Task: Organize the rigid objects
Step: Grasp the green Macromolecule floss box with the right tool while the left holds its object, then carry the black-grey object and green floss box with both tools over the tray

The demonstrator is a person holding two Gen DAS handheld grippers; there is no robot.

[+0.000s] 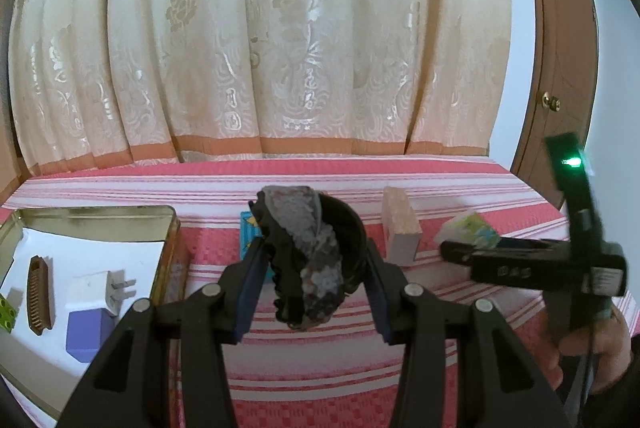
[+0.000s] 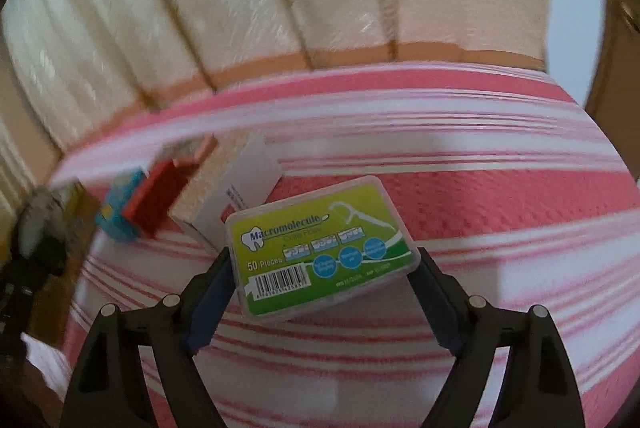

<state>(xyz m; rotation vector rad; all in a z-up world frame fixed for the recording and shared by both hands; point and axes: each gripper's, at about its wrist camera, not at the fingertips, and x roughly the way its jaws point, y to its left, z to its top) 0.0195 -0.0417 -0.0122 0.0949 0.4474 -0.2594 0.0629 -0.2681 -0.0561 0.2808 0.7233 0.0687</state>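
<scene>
Blurring hides much beyond the right gripper [image 2: 320, 268], jaws clamping a floss box [image 2: 316, 248]; left gripper [image 1: 310, 260] clamps a hair claw [image 1: 308, 252].

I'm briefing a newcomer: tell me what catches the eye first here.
First, the dark sequinned hair clip clamped in the left tool, raised over the pink striped cloth. Next, the green dental floss pick box, tilted between the right tool's fingers. At far left, an open tin holds a white plug, a purple block and a brown comb.

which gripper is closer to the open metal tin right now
Left. The left gripper, shut on a dark hair clip, is just right of the tin; the right gripper, around the floss box, is farther right.
</scene>
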